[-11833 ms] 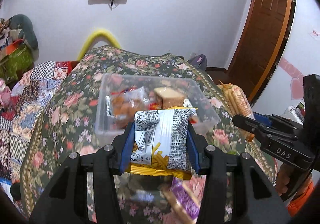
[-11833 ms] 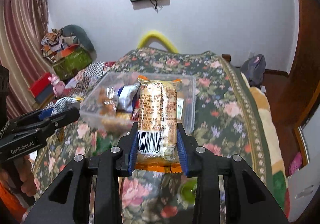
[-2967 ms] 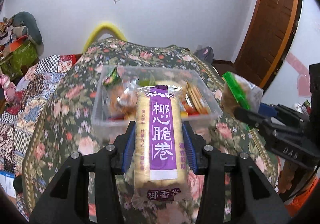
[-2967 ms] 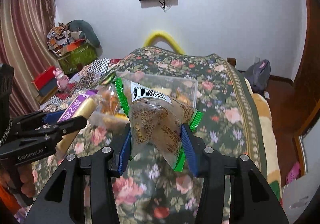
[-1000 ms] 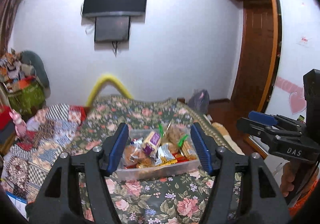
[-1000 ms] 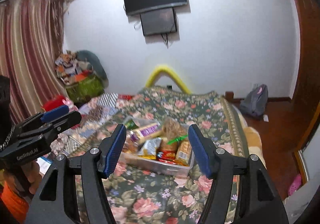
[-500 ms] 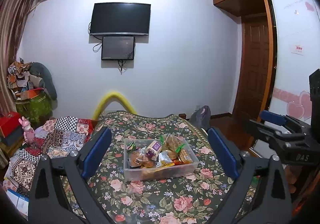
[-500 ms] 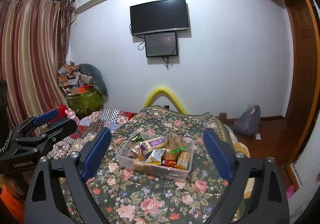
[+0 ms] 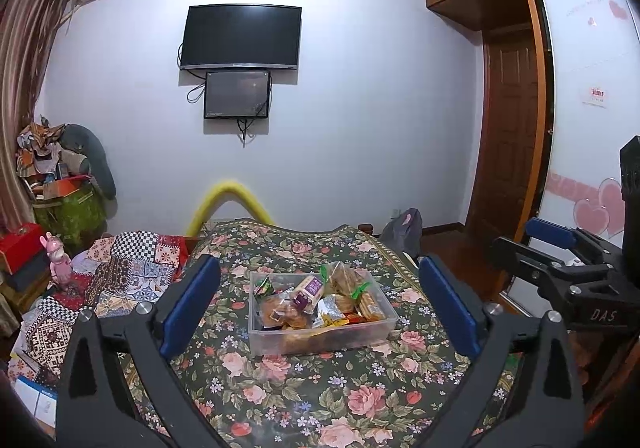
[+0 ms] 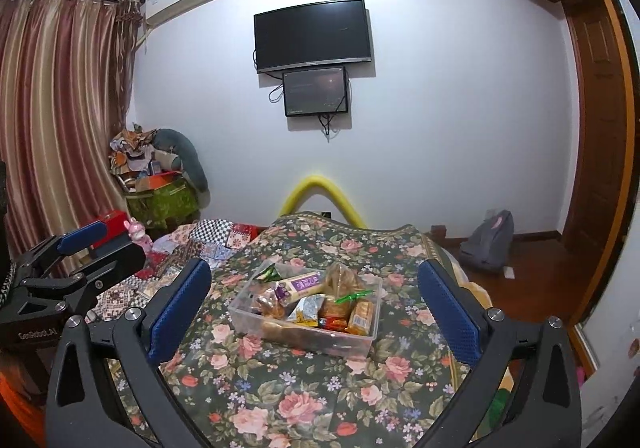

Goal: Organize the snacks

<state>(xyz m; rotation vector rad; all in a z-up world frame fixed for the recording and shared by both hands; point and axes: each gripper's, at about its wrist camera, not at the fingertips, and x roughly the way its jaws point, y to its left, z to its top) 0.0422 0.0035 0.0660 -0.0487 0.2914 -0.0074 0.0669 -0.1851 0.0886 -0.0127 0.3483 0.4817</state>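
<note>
Snacks (image 9: pixel 316 298) fill bin (image 9: pixel 320 344), far beyond spread empty fingers (image 9: pixel 188 304).

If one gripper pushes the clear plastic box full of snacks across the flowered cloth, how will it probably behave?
The clear plastic box sits low and wide, so it probably slides rather than tips. The flowered cloth may bunch ahead of it. Its walls look thin, so they may flex a little. The snack packets stand above the rim and could topple out if jolted.
</note>
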